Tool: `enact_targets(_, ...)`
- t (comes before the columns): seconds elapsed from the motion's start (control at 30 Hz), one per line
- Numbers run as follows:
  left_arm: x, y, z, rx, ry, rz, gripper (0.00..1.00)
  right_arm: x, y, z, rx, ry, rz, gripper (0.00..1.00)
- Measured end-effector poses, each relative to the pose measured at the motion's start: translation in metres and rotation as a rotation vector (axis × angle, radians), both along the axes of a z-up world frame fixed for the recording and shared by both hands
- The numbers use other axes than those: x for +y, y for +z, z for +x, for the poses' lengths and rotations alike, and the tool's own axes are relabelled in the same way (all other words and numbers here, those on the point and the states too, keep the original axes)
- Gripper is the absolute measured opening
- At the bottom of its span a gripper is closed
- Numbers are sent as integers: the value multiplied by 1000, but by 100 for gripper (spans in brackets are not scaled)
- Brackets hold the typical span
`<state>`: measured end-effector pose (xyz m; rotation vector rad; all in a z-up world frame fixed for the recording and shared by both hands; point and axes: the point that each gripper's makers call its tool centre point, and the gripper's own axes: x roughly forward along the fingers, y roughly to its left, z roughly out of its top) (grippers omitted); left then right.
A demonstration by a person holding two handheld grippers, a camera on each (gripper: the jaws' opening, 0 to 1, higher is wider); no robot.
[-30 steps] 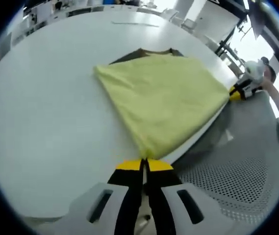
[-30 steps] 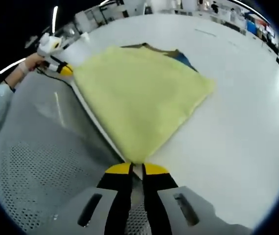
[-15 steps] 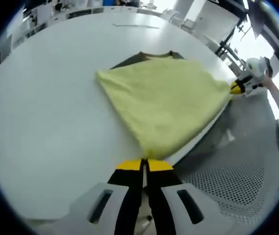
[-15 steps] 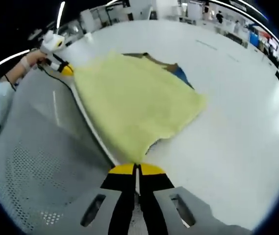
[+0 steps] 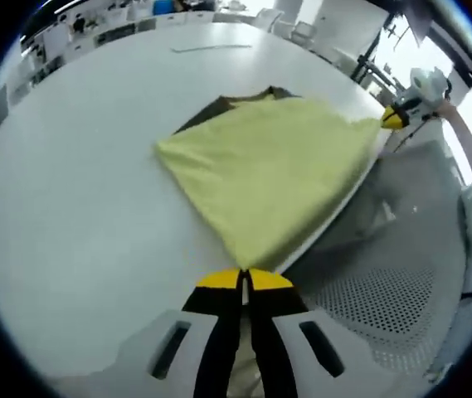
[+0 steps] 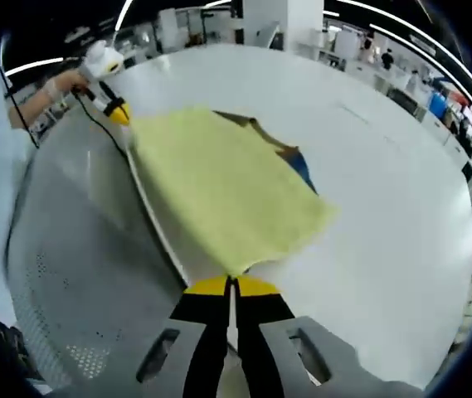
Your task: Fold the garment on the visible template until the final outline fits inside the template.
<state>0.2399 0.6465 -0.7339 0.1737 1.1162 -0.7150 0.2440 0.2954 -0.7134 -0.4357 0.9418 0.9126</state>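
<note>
White table (image 5: pixel 70 207) out front; both grippers, left gripper (image 5: pixel 245 280) and right gripper (image 6: pixel 231 286), are clamped tight on corners of the yellow garment (image 5: pixel 277 174), fabric stretched ahead of them.

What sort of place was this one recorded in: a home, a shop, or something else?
Probably a large open lab or office-type workspace, not a home. A yellow garment lies on a big white table, long ceiling strip lights run overhead, and further tables or desks stand in the background.

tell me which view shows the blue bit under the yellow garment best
The right gripper view: a blue patch peeks out beside the yellow garment. The left gripper view shows dark fabric at the garment's far edge, with no blue visible.
</note>
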Motion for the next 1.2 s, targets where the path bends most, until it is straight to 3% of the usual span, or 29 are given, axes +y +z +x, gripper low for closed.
enact_targets(0.13, -2, -10, -7, 32, 14, -12, 0, -4, -21, -14, 47, -31, -4, 2)
enact_targets(0.37, -1, -20, -8, 61, 5, 11, 0, -7, -44, -19, 86, -57, -21, 2)
enact_targets(0.73, 0, -28, -11, 83, 3, 20, 0, -13, -55, -19, 109, -67, -39, 2)
enact_targets(1.2, 1, -32, -12, 83, 8, 23, 0, -14, -56, -17, 122, -99, -19, 3)
